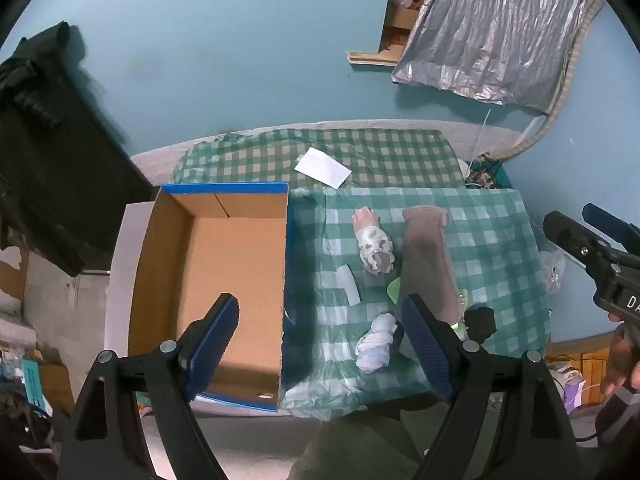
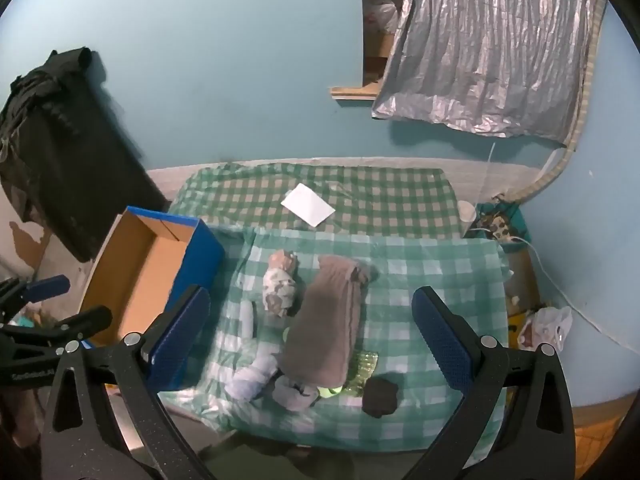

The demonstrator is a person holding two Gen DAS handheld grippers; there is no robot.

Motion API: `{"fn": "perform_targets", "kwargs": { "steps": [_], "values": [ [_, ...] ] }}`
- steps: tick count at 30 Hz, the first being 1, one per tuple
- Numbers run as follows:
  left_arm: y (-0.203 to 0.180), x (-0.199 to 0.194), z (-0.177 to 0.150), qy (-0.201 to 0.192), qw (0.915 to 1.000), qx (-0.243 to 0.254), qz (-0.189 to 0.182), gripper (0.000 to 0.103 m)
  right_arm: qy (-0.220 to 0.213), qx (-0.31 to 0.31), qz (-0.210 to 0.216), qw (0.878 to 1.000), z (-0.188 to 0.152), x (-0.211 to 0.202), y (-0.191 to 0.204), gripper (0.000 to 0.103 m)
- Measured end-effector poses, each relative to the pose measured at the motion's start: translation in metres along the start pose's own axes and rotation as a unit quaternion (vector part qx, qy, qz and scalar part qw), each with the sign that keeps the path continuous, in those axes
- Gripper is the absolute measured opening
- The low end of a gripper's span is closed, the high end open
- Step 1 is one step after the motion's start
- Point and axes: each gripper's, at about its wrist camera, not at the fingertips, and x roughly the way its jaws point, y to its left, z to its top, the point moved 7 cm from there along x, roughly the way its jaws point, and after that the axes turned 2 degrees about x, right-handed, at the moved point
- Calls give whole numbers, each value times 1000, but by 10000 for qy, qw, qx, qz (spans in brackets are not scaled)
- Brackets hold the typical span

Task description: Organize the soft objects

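Both grippers are matte black plastic with triangular cut-outs in their arms and round silver screws at the joints. The left gripper (image 1: 320, 340) carries ribbed dark-blue pads (image 1: 426, 344) on its fingers; the right gripper (image 2: 316, 344) has the same blue pads (image 2: 442, 344), finely dotted. White lettering marks each black body. A bare hand (image 1: 620, 364) grips the right gripper's handle.

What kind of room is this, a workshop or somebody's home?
Most likely a room in a home: a checked tablecloth strewn with socks, painted blue walls, and an open cardboard box waiting beside them.
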Motion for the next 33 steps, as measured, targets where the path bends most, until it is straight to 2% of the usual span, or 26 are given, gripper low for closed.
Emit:
{"fn": "perform_targets", "kwargs": {
  "steps": [10, 33],
  "values": [
    [-6, 2, 0, 22, 9999, 83, 119, 85, 79, -19, 29, 10000, -3, 4, 0, 101],
    [-15, 5, -1, 75, 9999, 83, 102, 85, 190, -57, 60, 9998, -5, 11, 3, 101]
  ]
}}
